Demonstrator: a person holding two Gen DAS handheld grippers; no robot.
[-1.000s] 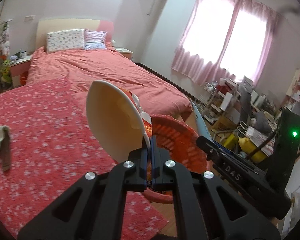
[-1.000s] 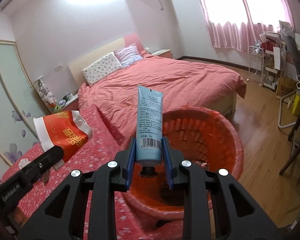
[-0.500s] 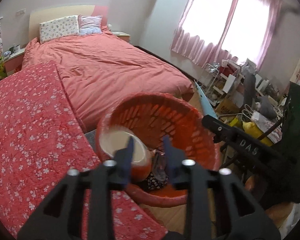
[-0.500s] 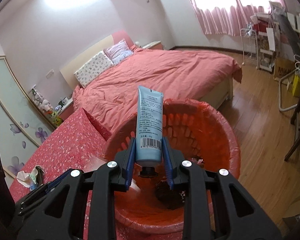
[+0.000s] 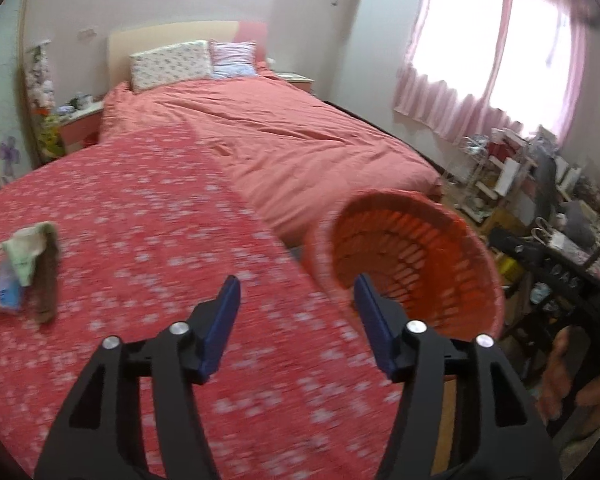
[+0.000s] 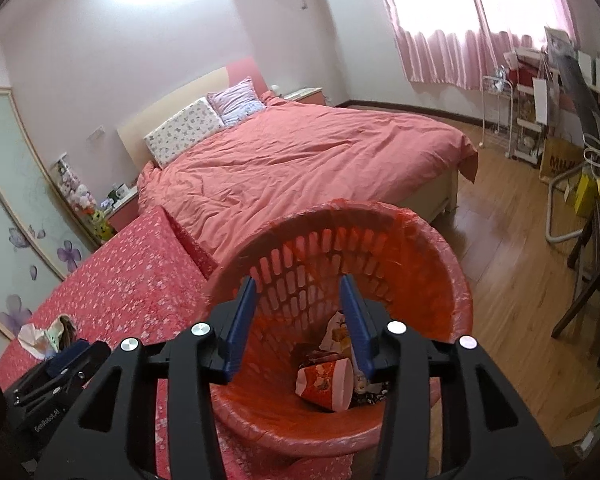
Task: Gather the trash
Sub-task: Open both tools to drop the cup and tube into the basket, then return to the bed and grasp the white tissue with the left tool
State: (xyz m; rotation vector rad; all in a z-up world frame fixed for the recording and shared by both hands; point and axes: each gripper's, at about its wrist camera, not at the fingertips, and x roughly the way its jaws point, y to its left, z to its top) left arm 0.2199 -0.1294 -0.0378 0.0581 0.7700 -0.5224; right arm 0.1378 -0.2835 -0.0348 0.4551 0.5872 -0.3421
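Two empty grippers, and one small heap of trash not yet collected.

Left wrist view: the left gripper has its jaws wide apart with nothing between them, above the flowered red cover that drapes the desk. The leftover trash pile, which looks like crumpled tissue, a small blue-and-white packet and a dark brown strip, lies well apart from it at the far left. The orange basket sits off the cover's right edge. This frame is blurred. For the next pick, I would bring the jaws down over one piece at a time, since the bits look soft and tangled.

Right wrist view: the right gripper hangs over the basket, jaws likewise apart and empty. Only this view looks down into the basket, where a red-printed paper cup lies on its side among other scraps; the left view shows just the rim and slotted wall. This view also catches the trash pile beside the left gripper's body, though too small to sort out the pieces.
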